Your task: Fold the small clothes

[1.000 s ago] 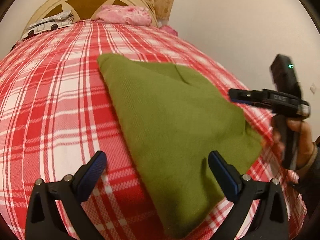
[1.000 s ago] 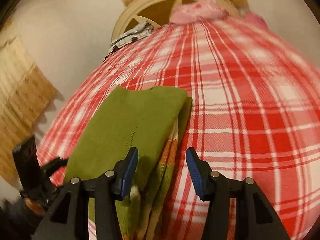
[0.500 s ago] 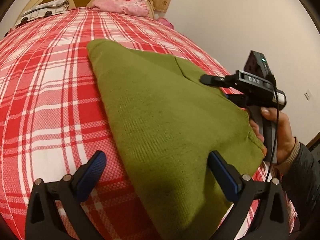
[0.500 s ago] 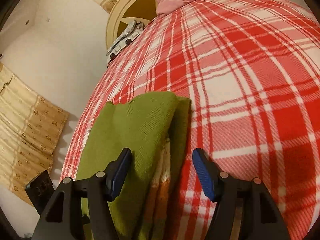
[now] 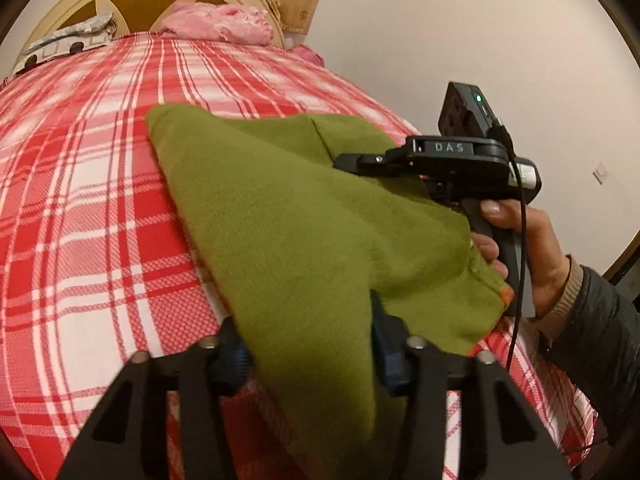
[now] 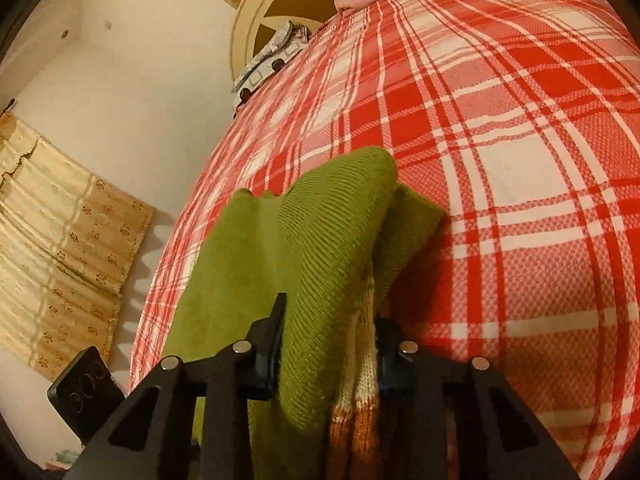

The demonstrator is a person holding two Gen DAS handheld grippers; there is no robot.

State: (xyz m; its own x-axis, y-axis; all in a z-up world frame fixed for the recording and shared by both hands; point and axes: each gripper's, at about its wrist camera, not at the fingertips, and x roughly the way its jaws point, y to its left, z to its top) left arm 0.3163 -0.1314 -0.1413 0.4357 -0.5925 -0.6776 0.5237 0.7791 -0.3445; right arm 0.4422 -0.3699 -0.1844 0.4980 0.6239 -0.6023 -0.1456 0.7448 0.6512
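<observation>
I had both tongs, left (image 5: 308,344) and right (image 6: 326,344), clamped on the near edge of the green garment (image 5: 288,216) lying on the bed (image 5: 80,208), mid-fold, and judged the next move needed an even lift forward.

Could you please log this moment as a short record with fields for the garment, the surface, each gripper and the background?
garment: green knit sweater, folded, cream and orange stripes showing at its near edge in the right wrist view
surface: red and white plaid bedspread
left gripper: shut on the sweater's near end
right gripper: shut on the sweater's striped edge
background: pink cloth by the cream headboard
</observation>
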